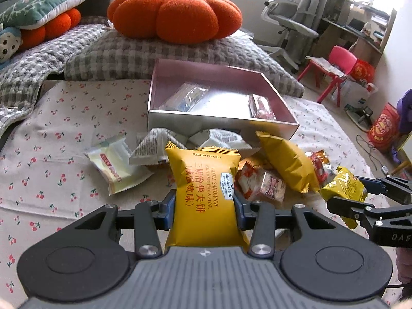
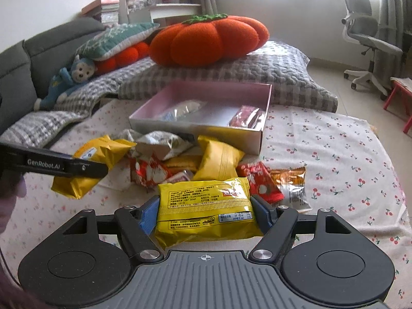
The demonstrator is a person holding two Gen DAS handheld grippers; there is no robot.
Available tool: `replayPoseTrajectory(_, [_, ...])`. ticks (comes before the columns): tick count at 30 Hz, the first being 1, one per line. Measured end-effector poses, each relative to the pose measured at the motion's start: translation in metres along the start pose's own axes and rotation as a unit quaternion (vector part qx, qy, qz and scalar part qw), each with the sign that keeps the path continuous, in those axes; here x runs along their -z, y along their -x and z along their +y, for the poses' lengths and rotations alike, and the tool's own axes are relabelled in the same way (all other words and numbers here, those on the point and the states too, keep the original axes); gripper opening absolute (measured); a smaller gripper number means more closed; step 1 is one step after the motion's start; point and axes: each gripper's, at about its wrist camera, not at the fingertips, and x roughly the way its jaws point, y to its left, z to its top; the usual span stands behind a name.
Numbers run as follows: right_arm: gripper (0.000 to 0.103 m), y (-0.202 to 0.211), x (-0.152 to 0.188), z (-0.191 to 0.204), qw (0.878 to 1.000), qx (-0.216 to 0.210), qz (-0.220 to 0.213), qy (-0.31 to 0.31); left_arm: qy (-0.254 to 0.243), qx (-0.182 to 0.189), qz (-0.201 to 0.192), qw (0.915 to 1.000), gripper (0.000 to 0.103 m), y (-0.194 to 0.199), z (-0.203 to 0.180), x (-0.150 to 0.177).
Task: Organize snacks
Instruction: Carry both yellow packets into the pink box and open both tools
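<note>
My left gripper (image 1: 204,203) is shut on an orange-yellow waffle sandwich packet (image 1: 206,188), held upright above the cherry-print cloth. In the right wrist view that gripper (image 2: 77,167) enters from the left with the same packet (image 2: 87,159). My right gripper (image 2: 206,212) is shut on a bright yellow snack packet (image 2: 206,206), its blue pads pressing both ends. A loose pile of snack packets (image 1: 273,170) lies in front of an open box with a pink inside (image 1: 221,126). The box holds a clear packet (image 1: 185,97) and a red packet (image 1: 261,106).
A big orange pumpkin cushion (image 1: 175,13) rests on a grey checked quilt (image 1: 144,56) behind the box. A cream packet (image 1: 116,167) lies apart at the left of the pile. A grey office chair (image 1: 285,18) and a red child's chair (image 1: 334,69) stand at the right.
</note>
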Motion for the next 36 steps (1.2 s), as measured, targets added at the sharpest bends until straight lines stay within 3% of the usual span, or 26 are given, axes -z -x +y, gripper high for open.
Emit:
replayPoseTrajectory(18, [0.075,-0.010,-0.050,-0.003,0.999,0.004,-0.023,-0.027,0.030,0.002,-0.021,0.9993,0.040,-0.008,0.013,-0.043])
replayPoseTrajectory(26, [0.075,-0.036,-0.079,-0.019,0.998,0.000,-0.023,-0.058,0.024,0.019,-0.040,0.9987,0.040,-0.034,0.010,-0.074])
replayPoseTrajectory(36, [0.075,-0.073,-0.100,-0.042,0.996,0.017,-0.015,-0.084,0.017,0.046,-0.027,0.9984,0.040,-0.081,-0.001,-0.108])
